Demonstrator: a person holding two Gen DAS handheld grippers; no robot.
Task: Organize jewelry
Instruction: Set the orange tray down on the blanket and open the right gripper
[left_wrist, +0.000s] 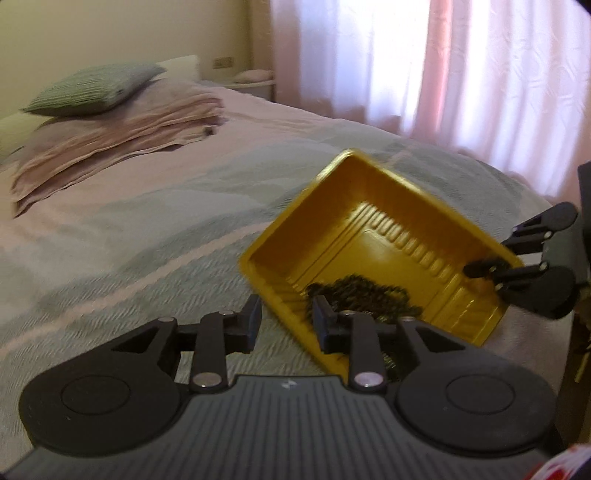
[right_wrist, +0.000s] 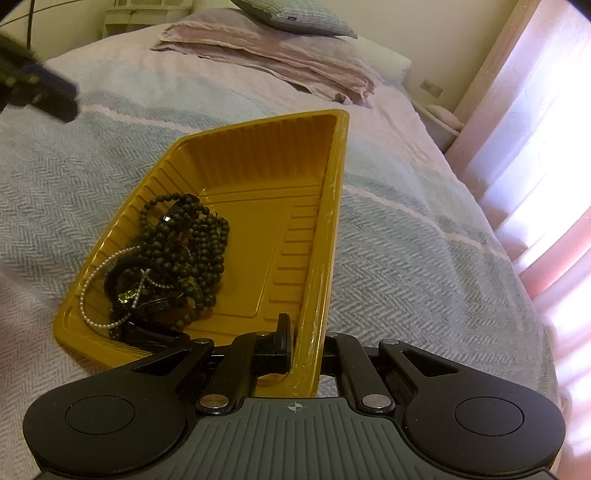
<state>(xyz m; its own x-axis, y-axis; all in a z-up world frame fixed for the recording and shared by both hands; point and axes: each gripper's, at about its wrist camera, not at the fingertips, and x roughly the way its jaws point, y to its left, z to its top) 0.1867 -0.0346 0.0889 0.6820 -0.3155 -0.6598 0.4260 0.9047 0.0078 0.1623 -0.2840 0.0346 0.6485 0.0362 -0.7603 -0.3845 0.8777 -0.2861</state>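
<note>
The shallow ribbed yellow plastic tray (right_wrist: 258, 206), judged light and flexible, is clamped by its near rim in the right claw (right_wrist: 306, 350), with slippery tangled dark bead strands (right_wrist: 188, 240) ahead-left of it, best lifted by one loop, while the left claw (left_wrist: 284, 317) stands apart, empty.

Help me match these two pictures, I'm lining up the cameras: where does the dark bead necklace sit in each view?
Left wrist: dark bead necklace lies low and right of centre, in the near end of the yellow tray, partly behind the left gripper fingers.
Right wrist: the necklace is left of centre, along the tray's left wall, above a pearl strand.
Shared landmark: the grey-green pillow on the folded pink blankets.
</note>
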